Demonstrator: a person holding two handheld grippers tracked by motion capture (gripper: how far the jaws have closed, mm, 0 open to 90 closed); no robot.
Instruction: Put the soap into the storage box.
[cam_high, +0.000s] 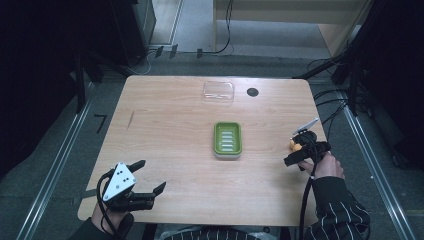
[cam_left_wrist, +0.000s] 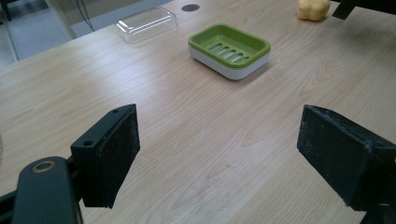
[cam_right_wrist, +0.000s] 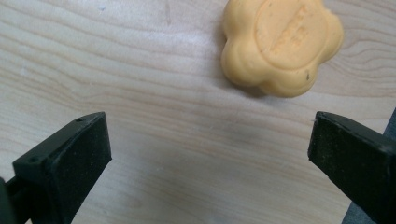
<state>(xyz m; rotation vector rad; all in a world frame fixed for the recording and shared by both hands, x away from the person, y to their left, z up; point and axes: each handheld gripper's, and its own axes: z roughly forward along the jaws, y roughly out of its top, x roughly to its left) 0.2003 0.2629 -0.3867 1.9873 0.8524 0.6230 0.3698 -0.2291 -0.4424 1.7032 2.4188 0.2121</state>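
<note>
An orange flower-shaped soap lies on the wooden table near its right edge. My right gripper hovers just over it, tilted down, jaws wide open and empty. In the right gripper view the soap lies ahead of the jaws, nearer the right one. A green soap dish sits empty at the table's middle. My left gripper rests open at the near left corner, pointing toward the dish.
A clear plastic lid lies at the table's far side, with a black round hole beside it. Cables run along the floor past the right edge.
</note>
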